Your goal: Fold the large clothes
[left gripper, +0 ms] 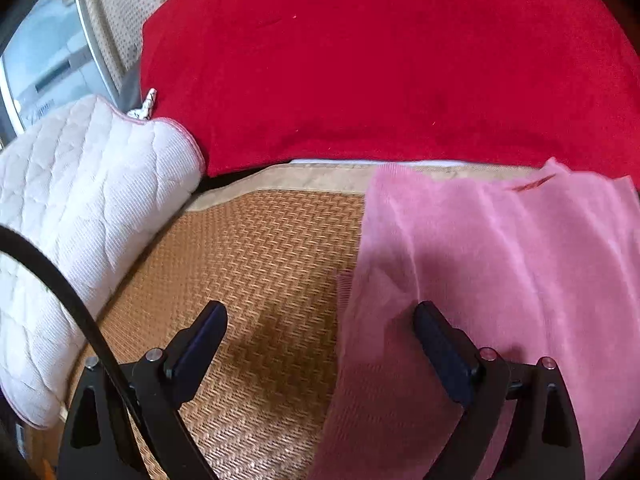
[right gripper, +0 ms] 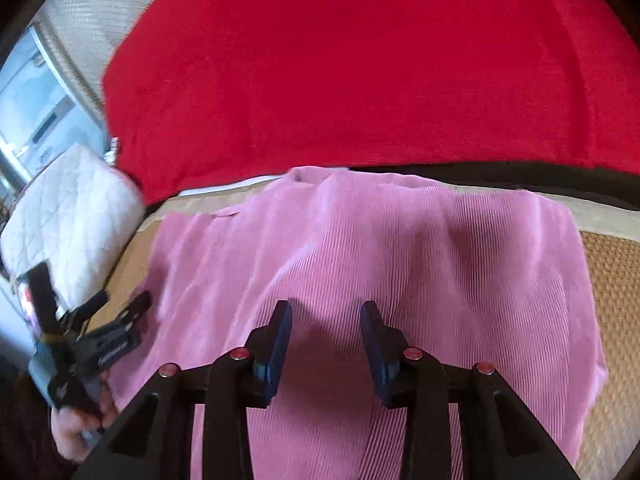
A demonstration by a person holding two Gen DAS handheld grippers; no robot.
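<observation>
A pink ribbed garment (right gripper: 400,260) lies spread on a woven straw mat (left gripper: 260,260). In the left wrist view the garment (left gripper: 500,260) fills the right half, its left edge running down between the fingers. My left gripper (left gripper: 320,320) is open wide above that edge, empty. It also shows in the right wrist view (right gripper: 124,312), held by a hand at the garment's left edge. My right gripper (right gripper: 326,316) is open, hovering over the garment's middle, holding nothing.
A large red blanket (left gripper: 380,60) covers the far side behind the mat. A white quilted pillow (left gripper: 72,220) lies at the left. A window (left gripper: 44,64) is at the far left. Bare mat (right gripper: 616,300) shows to the garment's right.
</observation>
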